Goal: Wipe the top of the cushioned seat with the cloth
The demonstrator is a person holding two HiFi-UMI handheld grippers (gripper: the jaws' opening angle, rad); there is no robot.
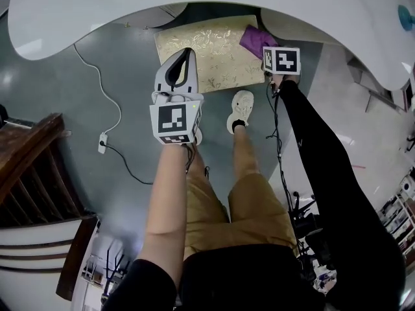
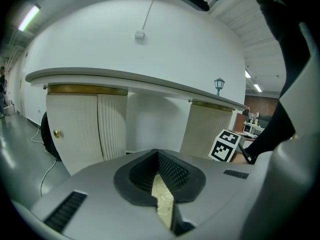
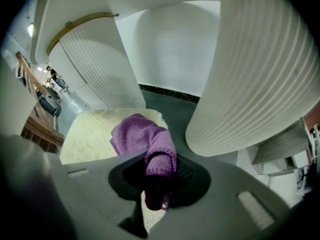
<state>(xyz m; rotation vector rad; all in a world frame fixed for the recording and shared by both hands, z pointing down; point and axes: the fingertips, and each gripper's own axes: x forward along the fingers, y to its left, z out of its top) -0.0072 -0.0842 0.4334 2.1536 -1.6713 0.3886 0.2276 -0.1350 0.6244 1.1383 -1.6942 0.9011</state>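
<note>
Purple cloth [image 1: 254, 41] sits bunched on the far right corner of the cushioned seat [image 1: 214, 60], right at its edge. The right gripper [image 1: 266, 49] has its jaws clenched on one end of the cloth, and the rest of the cloth lies on the seat top. Just beside that corner stands a fat white ribbed post [image 3: 260, 84] of the desk [image 1: 97, 5], so that side is tight. The far edge of the seat tucks under the curved rim of the desk. To the left of the cloth, the cream flowery seat top is bare all the way to its left edge. The left gripper [image 1: 186, 56] hangs above the near left part of the seat. Its jaws are pressed nearly together with only a thin slit between them, and they grasp nothing. A white shoe [image 1: 241, 109] stands on the grey floor [image 1: 78, 109] near the front edge of the seat. A white cable [image 1: 97, 89] runs across the floor, well apart on the left
</note>
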